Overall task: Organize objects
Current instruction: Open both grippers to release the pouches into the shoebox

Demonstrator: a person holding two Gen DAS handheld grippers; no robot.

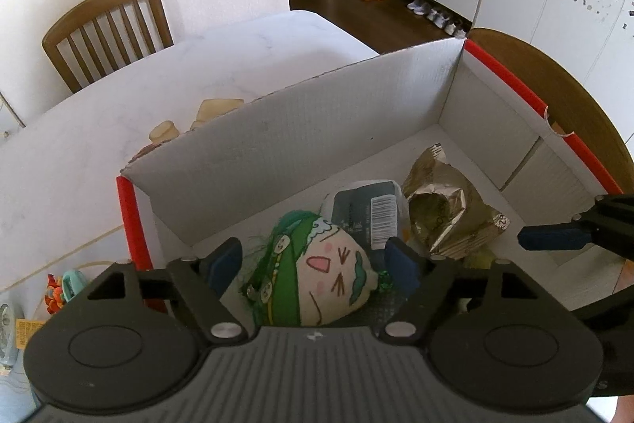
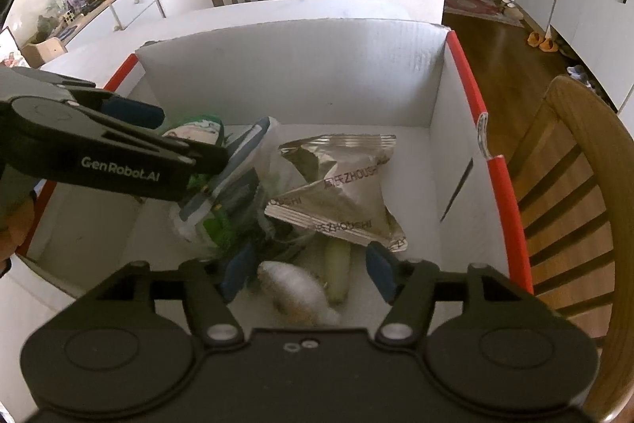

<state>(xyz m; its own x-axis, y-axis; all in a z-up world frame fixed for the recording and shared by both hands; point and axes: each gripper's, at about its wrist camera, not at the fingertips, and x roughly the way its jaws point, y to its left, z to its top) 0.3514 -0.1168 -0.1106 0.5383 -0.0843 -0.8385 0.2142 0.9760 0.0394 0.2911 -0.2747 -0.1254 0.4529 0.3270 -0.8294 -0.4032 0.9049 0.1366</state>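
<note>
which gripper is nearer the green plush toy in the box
Left. The left gripper hangs right over the green plush toy, jaws open astride it; the right gripper is off to its side, over a blurred white item.

Bright daylight, soft shadows inside white cardboard box with red edges (image 1: 396, 98). Glare on crinkled gold foil snack packet (image 2: 340, 185). Fluffy white object (image 2: 297, 292) at 6 o'clock blurred. Strong fisheye bending, dark corners at frame edges.

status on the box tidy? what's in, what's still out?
Done: the plush toy, foil snack bag and a barcoded pouch lie in the white box. In hand: nothing; the left gripper and right gripper are open above the contents. Left: tan pieces on the table outside the box.
</note>
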